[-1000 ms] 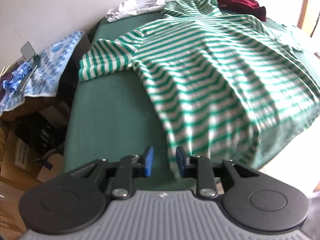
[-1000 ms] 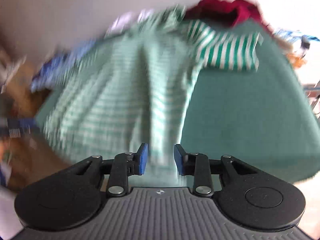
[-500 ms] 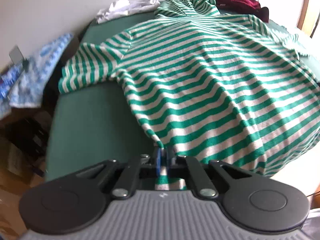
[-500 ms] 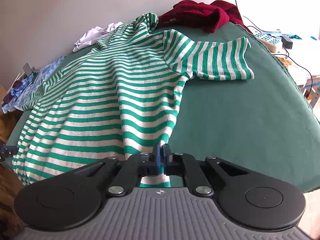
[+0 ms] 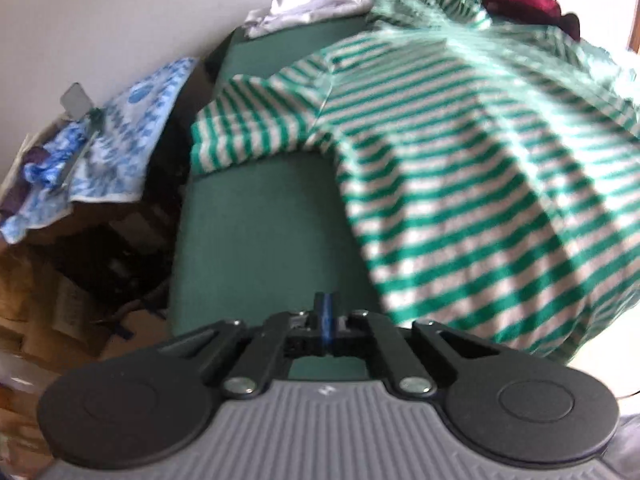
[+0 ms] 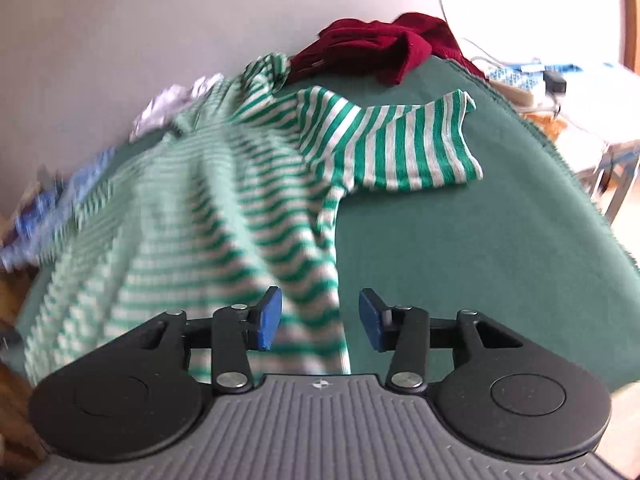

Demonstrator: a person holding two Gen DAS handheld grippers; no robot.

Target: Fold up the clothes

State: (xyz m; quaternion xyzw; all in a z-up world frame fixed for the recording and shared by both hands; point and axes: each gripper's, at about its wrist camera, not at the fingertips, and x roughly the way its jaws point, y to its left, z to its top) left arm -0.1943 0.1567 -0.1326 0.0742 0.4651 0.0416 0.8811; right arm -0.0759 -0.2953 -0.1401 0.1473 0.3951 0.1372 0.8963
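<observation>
I see a green-and-white striped T-shirt spread on the green table cover, ahead and to the right of my left gripper, whose blue pads are pressed together with no cloth between them. My right gripper has its fingers apart, the shirt's hem lying just ahead between them. A dark red garment lies far ahead, beyond the collar.

no readable text, labels or numbers
</observation>
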